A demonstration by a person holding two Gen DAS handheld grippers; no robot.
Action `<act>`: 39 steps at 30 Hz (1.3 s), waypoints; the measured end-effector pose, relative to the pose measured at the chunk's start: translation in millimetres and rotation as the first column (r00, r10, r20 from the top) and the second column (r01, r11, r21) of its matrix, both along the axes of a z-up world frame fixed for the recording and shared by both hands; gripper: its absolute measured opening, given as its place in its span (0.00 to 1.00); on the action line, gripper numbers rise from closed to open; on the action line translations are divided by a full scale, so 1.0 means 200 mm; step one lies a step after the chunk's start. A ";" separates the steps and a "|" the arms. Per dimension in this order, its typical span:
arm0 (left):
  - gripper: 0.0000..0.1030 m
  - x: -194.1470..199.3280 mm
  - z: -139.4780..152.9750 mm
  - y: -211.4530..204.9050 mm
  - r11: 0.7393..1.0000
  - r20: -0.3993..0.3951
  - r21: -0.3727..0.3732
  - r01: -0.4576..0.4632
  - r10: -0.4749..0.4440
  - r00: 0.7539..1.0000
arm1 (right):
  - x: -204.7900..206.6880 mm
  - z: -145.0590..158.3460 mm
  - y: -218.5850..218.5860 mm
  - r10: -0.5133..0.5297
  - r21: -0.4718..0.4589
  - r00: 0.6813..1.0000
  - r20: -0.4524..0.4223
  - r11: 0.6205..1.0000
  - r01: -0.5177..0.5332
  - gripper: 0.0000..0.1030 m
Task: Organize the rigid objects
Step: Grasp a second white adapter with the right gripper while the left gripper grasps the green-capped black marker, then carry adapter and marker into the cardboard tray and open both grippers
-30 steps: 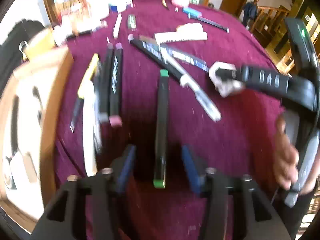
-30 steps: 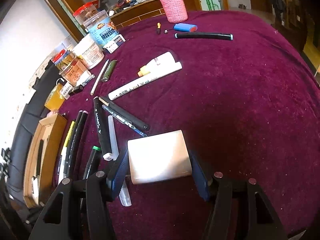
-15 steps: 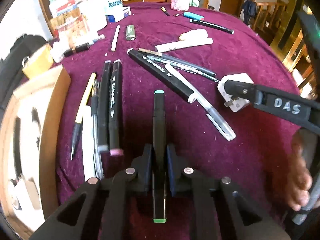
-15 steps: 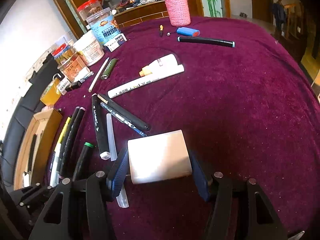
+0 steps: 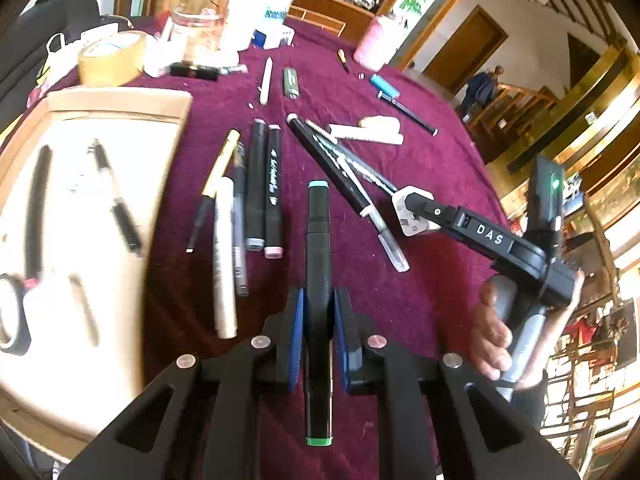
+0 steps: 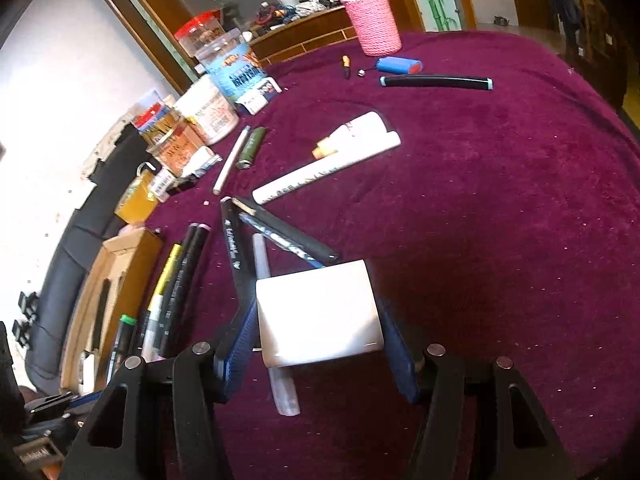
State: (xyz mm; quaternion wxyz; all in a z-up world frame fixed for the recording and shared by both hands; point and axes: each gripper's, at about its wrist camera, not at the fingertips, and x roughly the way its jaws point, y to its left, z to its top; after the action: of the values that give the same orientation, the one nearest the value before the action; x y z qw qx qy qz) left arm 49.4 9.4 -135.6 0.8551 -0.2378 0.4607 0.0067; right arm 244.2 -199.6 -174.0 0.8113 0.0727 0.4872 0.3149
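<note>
A black marker with green end caps (image 5: pixel 318 264) is clamped between the blue pads of the left gripper (image 5: pixel 319 334), its jaws clenched tight on the barrel near the middle, so that one capped end points away over the maroon tabletop (image 5: pixel 420 292) and the other sticks back toward the camera. The marker is seen lifted clear of the cloth. To its left, a row of pens and markers (image 5: pixel 256 196) is laid side by side on the tabletop, and beyond them a shallow wooden tray (image 5: pixel 120 100) is seen at the table's edge, with a few dark pens and a roll of tape lying blurred inside it. A roll of tan packing tape (image 5: pixel 110 58) is placed behind the tray. In the right wrist view, a white rectangular charger block (image 6: pixel 318 314) is held between the widely spread jaws of the right gripper (image 6: pixel 318 344), both pads pressed to its sides; in the left wrist view the same gripper is seen gripped by a hand (image 5: pixel 494 336) at the right, the block just above the cloth. A clear pen (image 6: pixel 276 340) and a black marker (image 6: pixel 236 256) are crossed beneath the block. Farther back, a white tube (image 6: pixel 326 168), a black stick with pale ends (image 6: pixel 436 81), a pink knitted bottle sleeve (image 6: pixel 374 24) and several jars (image 6: pixel 224 76) are set on the tabletop
</note>
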 end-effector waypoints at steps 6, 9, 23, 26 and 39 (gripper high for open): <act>0.14 -0.17 0.10 0.20 0.997 0.050 -0.026 -0.072 0.073 0.996 | -0.06 0.04 0.05 0.053 0.068 0.998 0.031 0.996 -0.055 0.62; 0.14 -0.27 0.14 0.31 0.994 0.074 -0.023 -0.109 0.110 0.991 | -0.13 0.09 0.11 0.076 0.095 0.996 0.042 0.992 -0.080 0.62; 0.14 -0.49 0.17 0.94 0.938 0.100 -0.027 -0.345 0.345 0.933 | -0.60 0.36 0.89 0.367 0.130 0.926 0.091 0.917 -0.376 0.62; 0.14 -0.48 0.14 1.02 0.932 0.081 -0.031 -0.360 0.361 0.929 | -0.63 0.35 1.07 0.401 0.113 0.912 0.081 0.906 -0.408 0.62; 0.14 -0.28 -0.02 1.19 0.932 0.000 0.015 -0.361 0.361 0.932 | -0.68 0.13 1.48 0.458 -0.043 0.886 0.073 0.889 -0.456 0.62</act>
State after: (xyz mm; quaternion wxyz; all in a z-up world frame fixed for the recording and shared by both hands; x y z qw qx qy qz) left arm -6.6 248.2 -139.3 0.8403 -0.3123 0.4103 0.1674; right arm 108.6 96.4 -148.9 0.7343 -0.0668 0.4609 0.4938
